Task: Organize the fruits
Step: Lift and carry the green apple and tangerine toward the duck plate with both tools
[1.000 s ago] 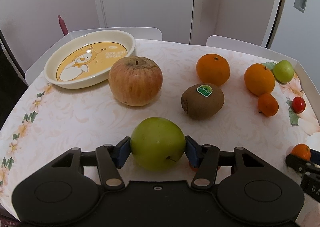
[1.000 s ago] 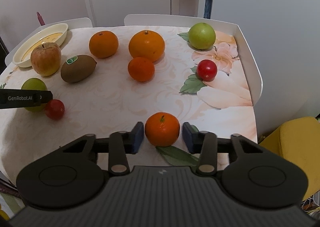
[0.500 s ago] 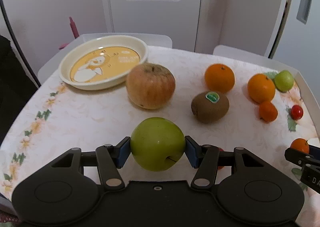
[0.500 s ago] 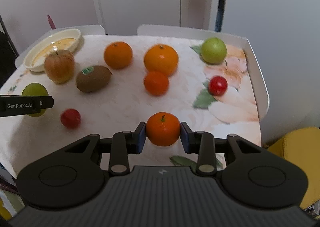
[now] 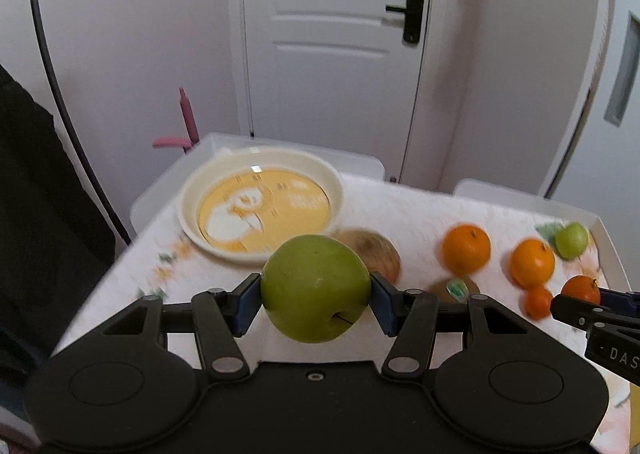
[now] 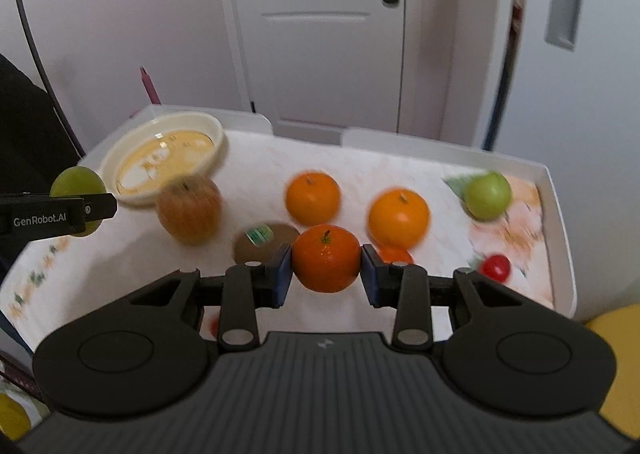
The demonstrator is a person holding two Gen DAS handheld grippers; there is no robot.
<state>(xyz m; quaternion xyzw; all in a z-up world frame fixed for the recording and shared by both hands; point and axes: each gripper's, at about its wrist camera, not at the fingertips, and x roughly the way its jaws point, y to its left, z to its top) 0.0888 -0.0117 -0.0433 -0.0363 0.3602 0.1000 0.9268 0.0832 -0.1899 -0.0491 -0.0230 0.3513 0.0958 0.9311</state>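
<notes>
presumably bound for the far-left dish (image 5: 261,210): left hand-held gripper (image 5: 316,300) clamping green apple (image 5: 316,288), right hand-held gripper (image 6: 326,270) clamping small orange (image 6: 326,258), both clear of the bench (image 6: 256,170).

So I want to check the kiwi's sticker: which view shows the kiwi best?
The right wrist view: the kiwi shows its sticker and most of its top, though blurred. In the left wrist view only a sliver peeks above the left gripper.
</notes>
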